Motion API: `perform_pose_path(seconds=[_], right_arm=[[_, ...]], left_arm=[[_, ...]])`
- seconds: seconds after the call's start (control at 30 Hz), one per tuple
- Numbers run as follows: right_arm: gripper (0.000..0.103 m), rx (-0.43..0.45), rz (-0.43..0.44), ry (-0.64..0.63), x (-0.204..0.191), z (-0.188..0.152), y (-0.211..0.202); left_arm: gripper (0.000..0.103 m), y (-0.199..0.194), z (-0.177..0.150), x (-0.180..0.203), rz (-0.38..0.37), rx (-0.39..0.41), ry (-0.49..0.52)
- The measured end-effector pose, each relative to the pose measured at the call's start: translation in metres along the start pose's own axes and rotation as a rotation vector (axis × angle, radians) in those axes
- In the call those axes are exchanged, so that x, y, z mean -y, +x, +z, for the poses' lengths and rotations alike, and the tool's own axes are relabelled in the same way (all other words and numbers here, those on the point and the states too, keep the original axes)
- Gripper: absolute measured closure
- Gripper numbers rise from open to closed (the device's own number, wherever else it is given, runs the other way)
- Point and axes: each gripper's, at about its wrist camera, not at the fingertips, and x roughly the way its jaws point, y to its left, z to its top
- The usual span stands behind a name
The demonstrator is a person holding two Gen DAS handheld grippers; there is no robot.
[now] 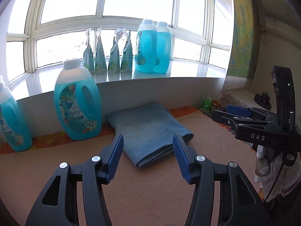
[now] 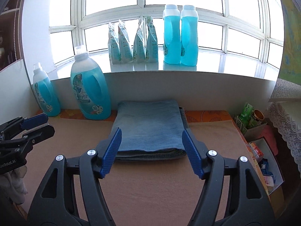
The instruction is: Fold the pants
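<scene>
The pants point(image 1: 148, 130) are light blue denim, folded into a flat rectangular stack on the tan table cover point(image 1: 154, 192), near the wall. They also show in the right wrist view point(image 2: 150, 130), folded edges facing me. My left gripper point(image 1: 148, 146) is open and empty, hovering just short of the stack's near edge. My right gripper point(image 2: 151, 141) is open and empty, its blue fingers on either side of the stack's near edge, above it. Each gripper shows in the other's view: the right one point(image 1: 237, 113), the left one point(image 2: 35, 121).
Two blue detergent bottles point(image 2: 90, 94) stand on the table left of the pants. Two more bottles point(image 2: 180, 35) and several refill pouches point(image 2: 131, 43) stand on the windowsill. A cardboard box of small packages point(image 2: 263, 150) sits at the table's right edge.
</scene>
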Motion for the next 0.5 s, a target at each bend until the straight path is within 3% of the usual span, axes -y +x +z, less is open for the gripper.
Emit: perform_pose_path(seconds=[0.37,0.5], right_arm=[[0.011,0.033,-0.07,-0.007,-0.05,-0.049,-0.079],[0.005,0.049,-0.11,-0.019,-0.07,-0.068,-0.103]], left_arm=[[0.041,-0.073,-0.035,0.004,-0.075,0.026,-0.017],[0.037,-0.089,-0.051,-0.001,-0.084,0.0,-0.025]])
